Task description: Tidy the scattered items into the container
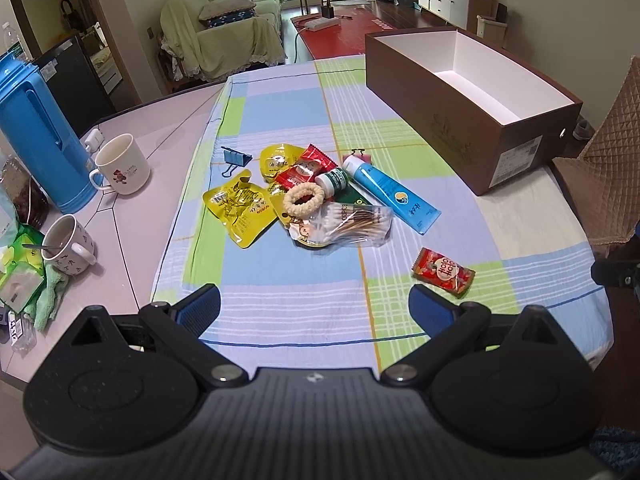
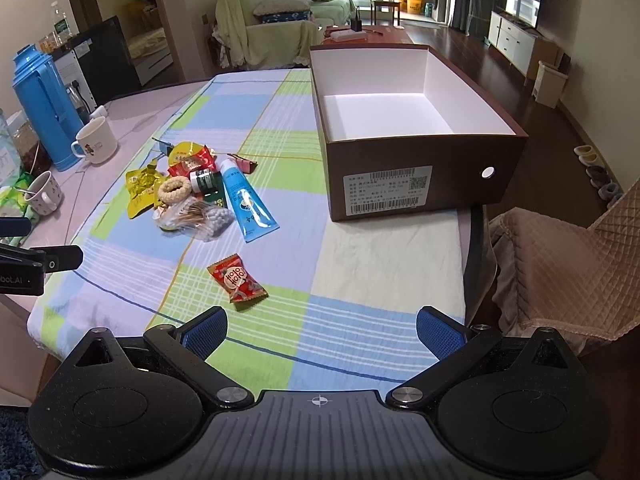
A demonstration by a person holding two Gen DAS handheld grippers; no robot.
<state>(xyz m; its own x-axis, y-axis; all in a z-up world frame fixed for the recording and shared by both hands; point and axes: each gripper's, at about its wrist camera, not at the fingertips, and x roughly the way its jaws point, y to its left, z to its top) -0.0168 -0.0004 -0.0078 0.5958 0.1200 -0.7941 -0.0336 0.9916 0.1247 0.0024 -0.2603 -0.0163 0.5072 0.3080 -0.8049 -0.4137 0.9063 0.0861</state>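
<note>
Living room in the back, green-draped sofa (image 1: 224, 28) and a TV stand, with a table up front under a checked cloth (image 1: 288, 120) in blue, green and white.

So the container is a brown cardboard box (image 2: 404, 184) with a white inside, sitting on the cloth at about 1 o'clock in the right wrist view, barcode label facing the camera. Nothing in it that I can see.

Most of the clutter is 1 loose pile, at roughly 12 o'clock from the left gripper (image 1: 314, 308) and 10 o'clock from the right gripper (image 2: 322, 330). In the pile: a blue tube (image 1: 390, 192) lying flat on the box side, a small green bottle (image 1: 334, 182) touching its capped end, a cream scrunchie ring (image 1: 304, 200) on top of the snack packs, yellow snack pouches (image 1: 240, 208), a red candy wrapper (image 1: 306, 166), and a clear bag of cotton swabs (image 1: 352, 226) on the near edge. A blue binder clip (image 1: 234, 160) sits just beside the pile at its 10 o'clock, and a pink clip (image 1: 356, 156) peeks out behind the tube.

1 red candy packet (image 2: 237, 283) lies apart from the rest, near the right gripper's left finger.

Both tongs are spread wide apart, nothing between them, hovering over the near edge of the cloth.

Off the cloth on the left: a blue thermos jug (image 1: 40, 136) and 2 mugs (image 1: 122, 164), the nearer with a spoon in it.
</note>
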